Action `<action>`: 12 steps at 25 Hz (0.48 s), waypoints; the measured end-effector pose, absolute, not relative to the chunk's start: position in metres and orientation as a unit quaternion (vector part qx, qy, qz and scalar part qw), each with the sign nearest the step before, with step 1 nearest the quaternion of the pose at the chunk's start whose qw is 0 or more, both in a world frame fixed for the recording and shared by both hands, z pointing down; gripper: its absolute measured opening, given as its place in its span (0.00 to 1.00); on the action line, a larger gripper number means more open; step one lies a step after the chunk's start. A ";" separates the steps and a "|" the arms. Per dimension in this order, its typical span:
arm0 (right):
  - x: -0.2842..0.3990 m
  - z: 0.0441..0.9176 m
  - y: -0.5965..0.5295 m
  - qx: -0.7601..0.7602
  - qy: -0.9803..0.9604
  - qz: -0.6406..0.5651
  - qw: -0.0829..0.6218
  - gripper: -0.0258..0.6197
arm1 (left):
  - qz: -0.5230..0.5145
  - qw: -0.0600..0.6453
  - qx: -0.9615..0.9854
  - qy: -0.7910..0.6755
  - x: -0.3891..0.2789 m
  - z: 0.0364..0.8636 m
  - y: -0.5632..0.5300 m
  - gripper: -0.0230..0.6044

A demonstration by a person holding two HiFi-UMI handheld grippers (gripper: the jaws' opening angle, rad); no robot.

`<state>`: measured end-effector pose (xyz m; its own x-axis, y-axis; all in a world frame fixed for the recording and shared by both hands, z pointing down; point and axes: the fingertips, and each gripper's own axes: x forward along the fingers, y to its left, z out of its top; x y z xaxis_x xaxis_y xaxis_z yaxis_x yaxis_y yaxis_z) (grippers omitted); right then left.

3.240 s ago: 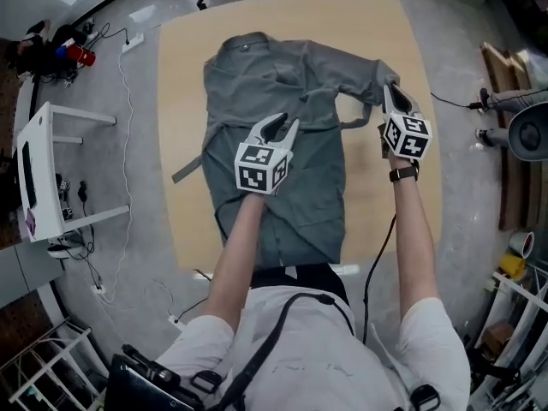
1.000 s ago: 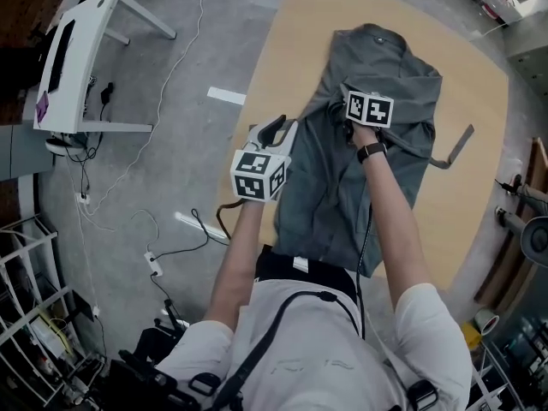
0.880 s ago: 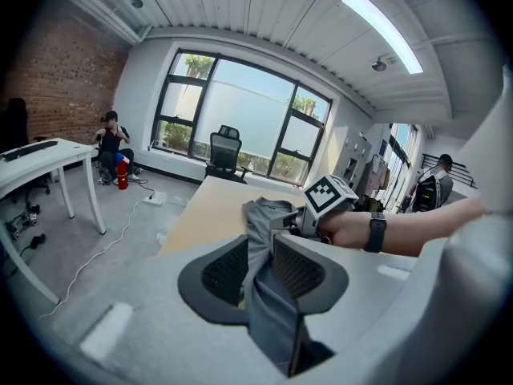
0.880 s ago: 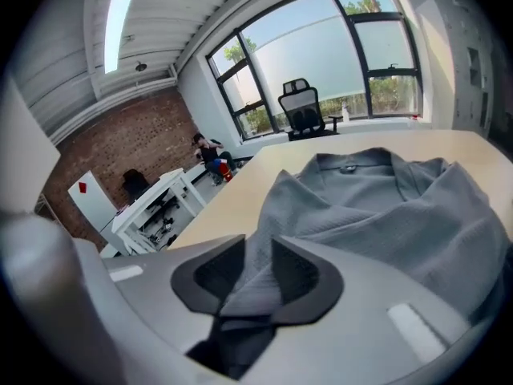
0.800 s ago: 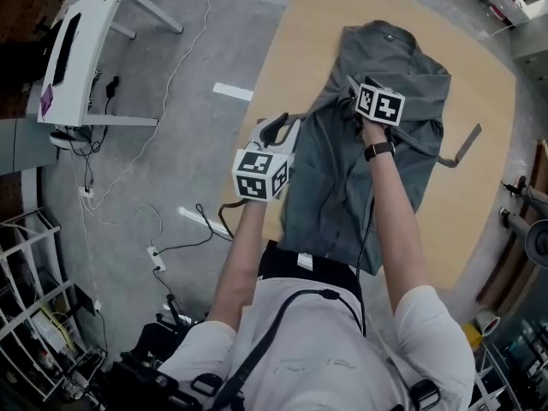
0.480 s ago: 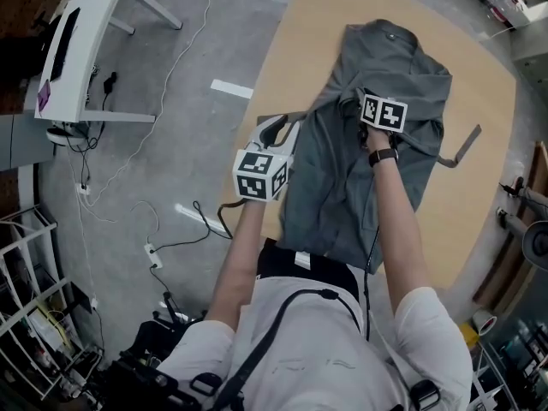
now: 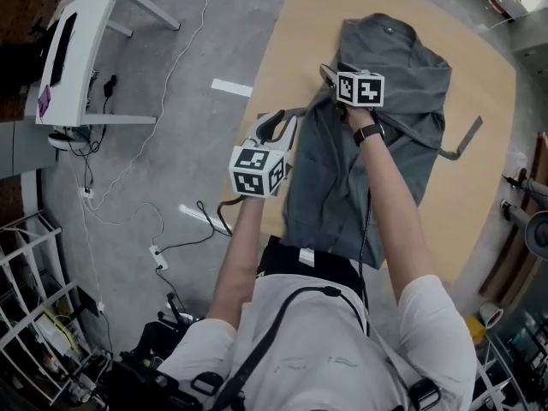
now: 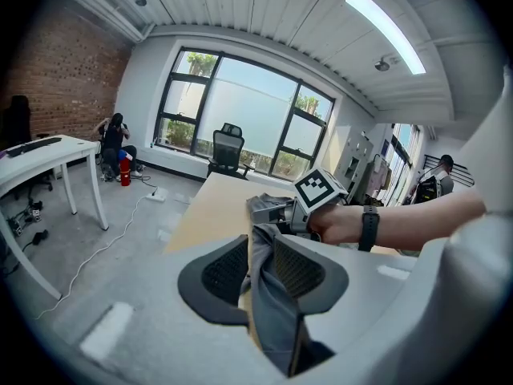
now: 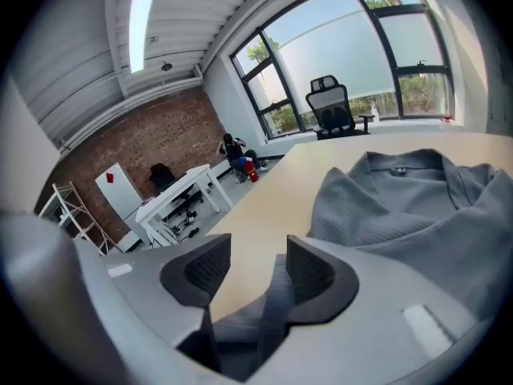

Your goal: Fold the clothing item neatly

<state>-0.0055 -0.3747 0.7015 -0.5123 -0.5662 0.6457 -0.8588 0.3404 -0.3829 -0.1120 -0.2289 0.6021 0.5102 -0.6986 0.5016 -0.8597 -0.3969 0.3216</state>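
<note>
A grey garment [image 7: 398, 118] lies on the tan table [image 7: 295, 41] and fills the upper centre of the head view. Its collar [image 7: 385, 29] is toward the top edge and its hem toward the person at the bottom. A loose strap [image 7: 462, 139] pokes out past the garment's right edge onto bare wood. The left gripper [image 7: 278, 129] sits at the garment's left edge, centre-left of the frame. In the left gripper view its jaws are pinched on a bunched fold of the grey cloth, which runs down between the pads toward the lower middle of that view. The right gripper [image 7: 329, 74] is above it in the head view, over the upper-left part of the garment beside the table's bare left strip. Its marker cube [image 7: 360, 87] faces up, and a wristwatch [image 7: 368, 134] sits on the arm just below. Its jaws have just been opening and now stand spread. In the right gripper view a strip of grey cloth lies low in the gap, close to the right-hand pad [image 9: 309, 275], but neither pad presses on it, and tan tabletop shows between the tips. Beyond the jaws there, the garment's collar and a folded shoulder fill the right half. An office chair [image 9: 333, 103] stands by the windows at upper centre. A white desk [image 7: 81, 37] stands on the grey floor at the head view's upper left.
</note>
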 end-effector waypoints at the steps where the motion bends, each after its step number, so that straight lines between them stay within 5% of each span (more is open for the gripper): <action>1: -0.008 0.693 -0.371 0.449 -0.798 0.349 0.198 0.38 | 0.144 0.278 0.824 -0.471 -0.111 0.601 -0.228 0.20; 12: 0.075 0.597 -0.192 0.513 -0.800 0.295 0.103 0.37 | 0.163 0.249 0.866 -0.401 -0.079 0.585 -0.170 0.20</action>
<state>0.0745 -0.1922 0.5972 -0.4525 -0.7592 0.4679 -0.8811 0.2999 -0.3656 -0.0788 -0.1703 0.5852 0.6255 -0.6139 0.4816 -0.7760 -0.5540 0.3016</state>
